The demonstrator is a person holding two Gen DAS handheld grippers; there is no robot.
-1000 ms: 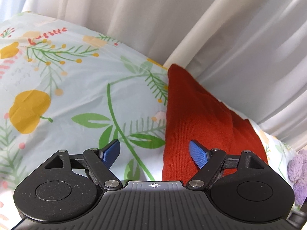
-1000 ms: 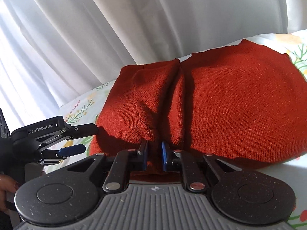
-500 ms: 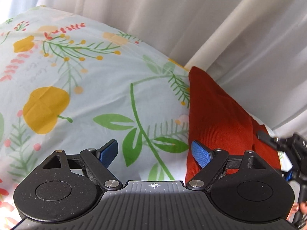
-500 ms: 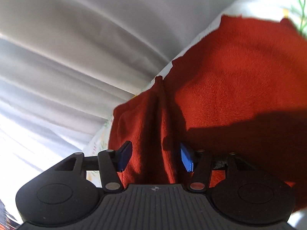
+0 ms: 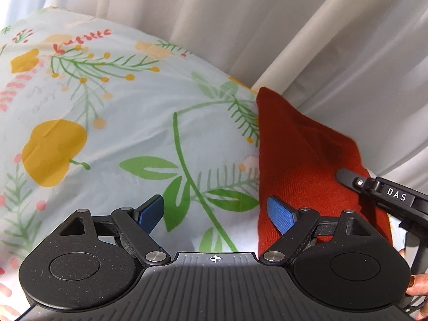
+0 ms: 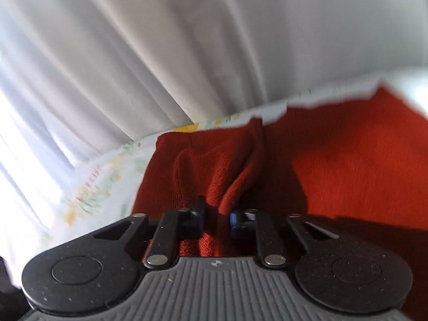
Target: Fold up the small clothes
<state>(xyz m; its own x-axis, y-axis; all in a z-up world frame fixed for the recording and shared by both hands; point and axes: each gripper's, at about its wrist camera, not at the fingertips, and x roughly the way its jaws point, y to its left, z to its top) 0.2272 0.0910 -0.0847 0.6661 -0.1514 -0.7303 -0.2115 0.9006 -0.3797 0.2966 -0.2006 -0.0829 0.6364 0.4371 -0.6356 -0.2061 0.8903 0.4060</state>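
Closing on a bunched ridge of the one red knit garment (image 6: 347, 165), the right gripper (image 6: 217, 218) has cloth pinched between its jaws at lower centre of its view. White curtain (image 6: 187, 53) fills the upper frame, directly behind the garment. Left gripper (image 5: 215, 215) hangs released, jaws wide, over the floral sheet (image 5: 107, 123); its right pad (image 5: 281, 218) overlaps the garment's left edge. The other gripper's black body enters at lower right, beside a person's fingertip (image 5: 413, 287).
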